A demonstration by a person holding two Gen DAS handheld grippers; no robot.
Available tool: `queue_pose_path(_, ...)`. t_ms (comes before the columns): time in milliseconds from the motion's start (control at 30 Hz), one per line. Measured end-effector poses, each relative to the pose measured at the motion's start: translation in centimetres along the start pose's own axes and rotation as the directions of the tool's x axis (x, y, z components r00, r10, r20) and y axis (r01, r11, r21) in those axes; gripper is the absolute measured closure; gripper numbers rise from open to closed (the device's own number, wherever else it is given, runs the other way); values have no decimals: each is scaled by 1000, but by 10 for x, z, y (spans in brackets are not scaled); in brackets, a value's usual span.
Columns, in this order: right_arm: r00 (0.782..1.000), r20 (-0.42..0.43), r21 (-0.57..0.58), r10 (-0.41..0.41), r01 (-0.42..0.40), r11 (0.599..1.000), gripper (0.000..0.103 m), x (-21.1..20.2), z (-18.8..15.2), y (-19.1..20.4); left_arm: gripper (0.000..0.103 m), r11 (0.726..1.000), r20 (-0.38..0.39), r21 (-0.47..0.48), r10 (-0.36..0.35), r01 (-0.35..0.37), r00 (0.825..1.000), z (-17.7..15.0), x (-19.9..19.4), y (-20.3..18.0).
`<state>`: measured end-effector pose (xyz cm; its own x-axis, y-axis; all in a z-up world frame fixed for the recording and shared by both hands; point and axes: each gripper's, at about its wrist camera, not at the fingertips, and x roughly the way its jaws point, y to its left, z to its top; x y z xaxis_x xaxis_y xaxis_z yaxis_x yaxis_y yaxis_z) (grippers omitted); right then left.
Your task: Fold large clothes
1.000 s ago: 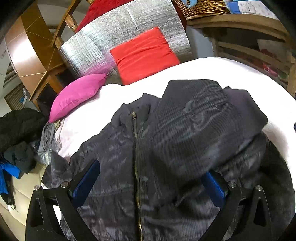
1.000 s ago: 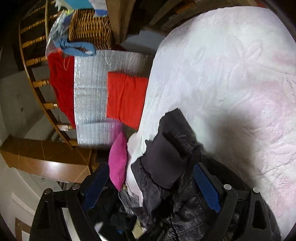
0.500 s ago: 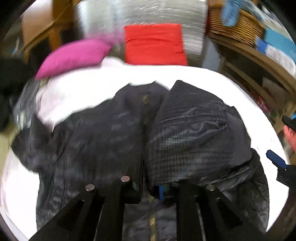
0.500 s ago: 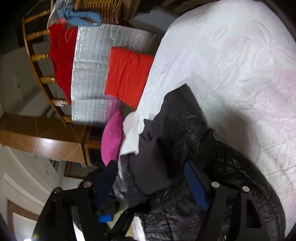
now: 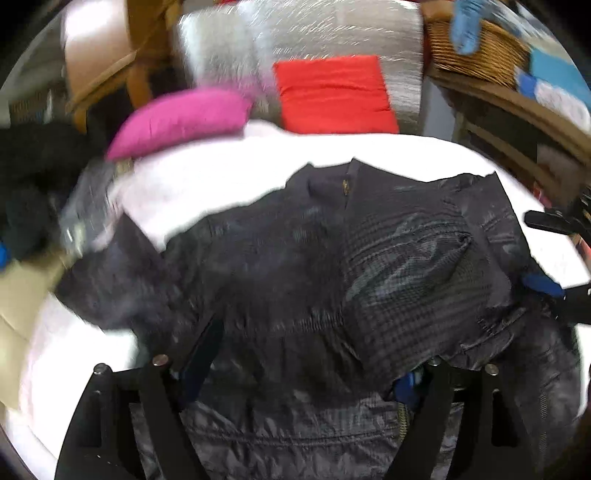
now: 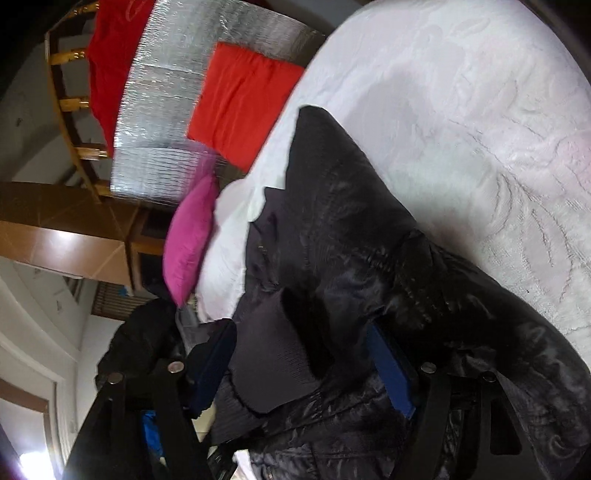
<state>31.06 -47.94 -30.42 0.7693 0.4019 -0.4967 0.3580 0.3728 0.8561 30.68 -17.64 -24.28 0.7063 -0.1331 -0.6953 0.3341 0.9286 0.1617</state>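
My left fingers point(image 5: 303, 373) are standing wide apart over the front of the dark jacket point(image 5: 314, 280); they have just been opening, and the fabric is lying between them without the pads pressing on it. One blue pad is sitting just beside the folded-over sleeve point(image 5: 406, 273), whose edge is partly hiding it. The jacket's zip is running up the middle from near that pad toward the collar.

My right fingers point(image 6: 303, 365) are also spread wide, with the ribbed cuff point(image 6: 269, 362) of the sleeve lying between the pads. I cannot tell whether either pad is actually touching it. In the left wrist view, the tips of my right fingers are showing at the jacket's far right edge.

The jacket is lying spread on the white bedspread point(image 6: 461, 129), front up, one sleeve folded across the chest and the other trailing off toward the left side of the bed. Beyond the collar, a pink pillow point(image 5: 181, 120) and a red cushion point(image 5: 332, 94) are leaning by a silver foil sheet point(image 5: 314, 33). A wicker basket point(image 5: 476, 51) is sitting on a wooden shelf to the right, and dark clothes point(image 5: 26, 184) are piled beside the bed on the left.
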Motion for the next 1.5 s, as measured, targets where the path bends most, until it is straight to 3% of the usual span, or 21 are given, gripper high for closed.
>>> queue_pose_path(167, 1000, -25, 119, 5, -2, 993, 29, 4, 10, -23, 13, 987, 91, 100, 119, -128, 989, 8, -13, -13)
queue_pose_path(233, 999, -30, 145, 20, -15, 989, 29, 2, 14, -27, 9, 954, 140, 170, 224, -246, 964, 12, -9, -29)
queue_pose_path(300, 999, -35, 159, 25, -19, 987, 29, 0, 16, -30, 9, 923, 174, 216, 285, -319, 943, 14, 2, -39)
queue_pose_path(400, 998, -53, 161, 23, -14, 987, 29, 1, 19, -32, 9, 893, 175, 249, 338, -374, 925, 17, 19, -45)
queue_pose_path(467, 998, -60, 160, 24, -14, 987, 29, 2, 19, -32, 13, 915, 142, 217, 315, -340, 938, 20, 23, -36)
queue_pose_path(500, 998, -61, 163, 26, -16, 987, 29, 2, 19, -32, 17, 941, 114, 170, 276, -292, 954, 22, 22, -26)
queue_pose_path(567, 998, -62, 176, 34, -23, 984, 29, 3, 20, -35, 33, 991, 8, 34, 131, -131, 991, 27, 27, 3)
queue_pose_path(600, 997, -64, 184, 41, -28, 983, 29, 3, 20, -37, 37, 997, -38, -35, 61, -63, 997, 27, 30, 15)
queue_pose_path(667, 996, -68, 197, 54, -40, 980, 29, 1, 19, -42, 37, 982, -122, -181, -81, 58, 989, 24, 40, 44)
queue_pose_path(733, 996, -69, 201, 62, -47, 978, 29, 0, 18, -44, 35, 939, -171, -302, -221, 163, 960, 15, 48, 68)
queue_pose_path(833, 995, -77, 198, 64, -47, 979, 29, 1, 16, -43, 25, 884, -198, -406, -334, 233, 921, -3, 48, 95)
queue_pose_path(1100, 992, -103, 205, 67, -45, 978, 29, 4, 14, -44, 21, 874, -228, -417, -365, 248, 903, -37, 27, 105)
queue_pose_path(1167, 993, -101, 207, 63, -42, 978, 29, 4, 15, -45, 21, 863, -236, -442, -374, 244, 897, -44, 22, 109)
queue_pose_path(1267, 992, -104, 222, 77, -53, 974, 29, 3, 15, -48, 21, 814, -215, -518, -421, 263, 881, -54, 12, 124)
queue_pose_path(1333, 992, -106, 216, 74, -50, 975, 29, 3, 15, -48, 21, 806, -201, -535, -411, 252, 889, -51, 2, 127)
queue_pose_path(1467, 993, -104, 204, 60, -38, 978, 29, 4, 15, -45, 21, 878, -183, -443, -287, 182, 940, -16, -18, 117)
queue_pose_path(1500, 993, -103, 197, 53, -32, 980, 29, 4, 14, -43, 20, 902, -168, -408, -228, 143, 959, -1, -25, 111)
